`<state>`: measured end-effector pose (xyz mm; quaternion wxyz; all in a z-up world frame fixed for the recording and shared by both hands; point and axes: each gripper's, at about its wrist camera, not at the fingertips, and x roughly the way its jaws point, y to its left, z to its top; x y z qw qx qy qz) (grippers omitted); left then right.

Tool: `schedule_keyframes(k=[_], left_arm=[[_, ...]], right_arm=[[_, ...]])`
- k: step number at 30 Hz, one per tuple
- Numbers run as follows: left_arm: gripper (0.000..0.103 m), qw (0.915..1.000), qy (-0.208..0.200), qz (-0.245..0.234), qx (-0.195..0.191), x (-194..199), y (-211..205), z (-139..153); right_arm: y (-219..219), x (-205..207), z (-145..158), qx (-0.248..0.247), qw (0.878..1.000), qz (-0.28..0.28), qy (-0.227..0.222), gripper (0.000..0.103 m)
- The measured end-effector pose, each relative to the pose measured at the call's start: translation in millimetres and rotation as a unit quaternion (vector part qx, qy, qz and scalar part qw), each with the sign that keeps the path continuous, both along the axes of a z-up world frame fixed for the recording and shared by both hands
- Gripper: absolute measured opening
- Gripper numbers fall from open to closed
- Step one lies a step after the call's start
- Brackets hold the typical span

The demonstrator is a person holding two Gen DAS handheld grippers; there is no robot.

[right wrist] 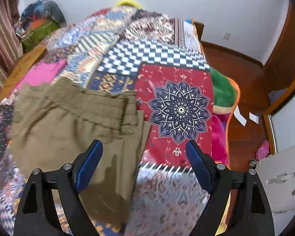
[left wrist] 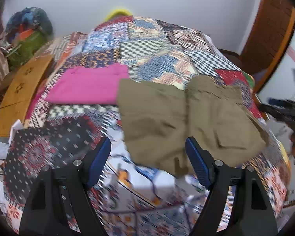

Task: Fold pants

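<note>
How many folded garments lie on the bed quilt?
2: the olive pants near the front, and the pink garment just beyond them at the left. Others may be hidden.

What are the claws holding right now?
Nothing. The left claw and right claw are both open above the khaki pants.

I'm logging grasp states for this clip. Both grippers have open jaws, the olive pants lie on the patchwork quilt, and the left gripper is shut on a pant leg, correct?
Not quite. The left gripper is not shut on anything: the left wrist view shows its jaws apart and empty above the olive pants. The right gripper is open too, and the pants lie on the patchwork quilt.
</note>
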<state>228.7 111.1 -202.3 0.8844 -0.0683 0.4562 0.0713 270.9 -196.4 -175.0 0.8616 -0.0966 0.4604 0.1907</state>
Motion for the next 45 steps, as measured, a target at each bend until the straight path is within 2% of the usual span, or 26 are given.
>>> schedule_keyframes(k=[5, 7, 9, 12, 17, 21, 23, 27, 30, 33, 35, 36, 37, 38, 39, 42, 45], left_arm=[[0.078, 0.9992, 0.04, 0.002, -0.004, 20, 14, -34], [0.078, 0.9979, 0.063, 0.011, 0.014, 27, 15, -52], [0.078, 0.9958, 0.078, 0.026, 0.04, 30, 20, -68], [0.079, 0.9952, 0.077, 0.052, 0.03, 28, 40, -76], [0.078, 0.9943, 0.073, 0.078, 0.002, 23, 63, -61], [0.079, 0.9976, 0.034, 0.055, -0.025, 35, 56, -35], [0.081, 0.9984, 0.027, 0.042, -0.027, 49, 48, -31], [0.082, 0.9988, 0.046, 0.015, 0.011, 93, 27, -46], [0.082, 0.9974, 0.056, 0.016, 0.044, 116, 30, -62], [0.083, 0.9969, 0.056, 0.048, 0.028, 126, 53, -71], [0.084, 0.9956, 0.058, 0.067, 0.028, 129, 69, -75], [0.085, 0.9956, 0.059, 0.072, 0.015, 129, 78, -76], [0.084, 0.9943, 0.062, 0.084, 0.019, 129, 83, -77], [0.084, 0.9918, 0.068, 0.1, 0.042, 129, 87, -77], [0.084, 0.9907, 0.07, 0.102, 0.056, 128, 89, -76], [0.084, 0.993, 0.054, 0.101, 0.029, 115, 94, -62], [0.084, 0.995, 0.035, 0.077, 0.052, 97, 76, -41]], right_arm=[[9, -29, 2, 0.037, 0.999, 0.016, 0.01, 0.085], [17, -35, -10, 0.041, 0.998, 0.023, 0.029, 0.085], [23, -40, -30, 0.025, 0.998, 0.024, 0.049, 0.085], [22, -37, -52, 0.016, 0.997, 0.015, 0.072, 0.084], [2, -33, -51, 0.047, 0.995, -0.013, 0.084, 0.084], [-1, -33, -45, 0.045, 0.996, -0.019, 0.072, 0.085], [1, -34, -46, 0.049, 0.996, -0.019, 0.073, 0.085], [8, -37, -54, 0.042, 0.996, -0.013, 0.077, 0.085], [8, -37, -56, 0.045, 0.996, -0.013, 0.078, 0.085], [5, -35, -57, 0.054, 0.995, -0.012, 0.083, 0.085], [4, -35, -59, 0.057, 0.995, -0.011, 0.084, 0.085], [3, -34, -59, 0.059, 0.995, -0.011, 0.085, 0.085], [3, -34, -60, 0.06, 0.994, -0.012, 0.086, 0.085], [4, -33, -61, 0.062, 0.994, -0.013, 0.086, 0.085], [4, -33, -61, 0.063, 0.994, -0.013, 0.086, 0.085], [4, -33, -60, 0.065, 0.994, -0.018, 0.087, 0.085], [2, -36, -53, 0.061, 0.995, -0.021, 0.077, 0.085]])
